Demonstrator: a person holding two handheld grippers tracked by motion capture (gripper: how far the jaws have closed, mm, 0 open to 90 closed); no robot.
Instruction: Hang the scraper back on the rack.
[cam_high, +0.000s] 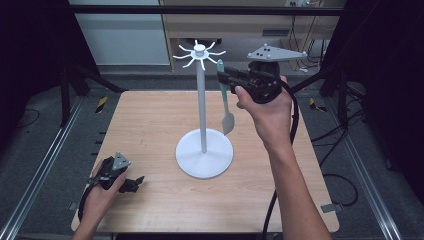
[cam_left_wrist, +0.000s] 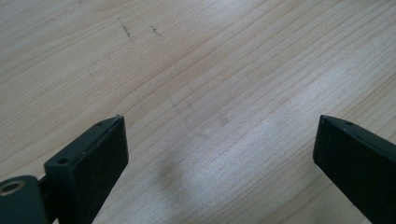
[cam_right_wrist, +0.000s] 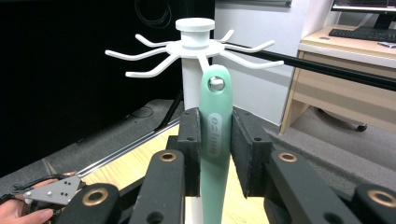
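Surface (cam_high: 150, 125): pale wood, square, flanked by grey floor and dark frame rails. White hook stand (cam_high: 202, 100) stood mid-surface. Right hand-held gripper (cam_high: 227, 75) clamped a green spatula (cam_high: 226, 102) hanging beside the stand's hooks. Left hand-held gripper (cam_high: 134, 184) rested agape near the front-left edge.

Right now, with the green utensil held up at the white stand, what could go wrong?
1. In the right gripper view, a hook tip shows through the hole of the green utensil; releasing too early may drop it.
2. The right tool could push the white stand over.
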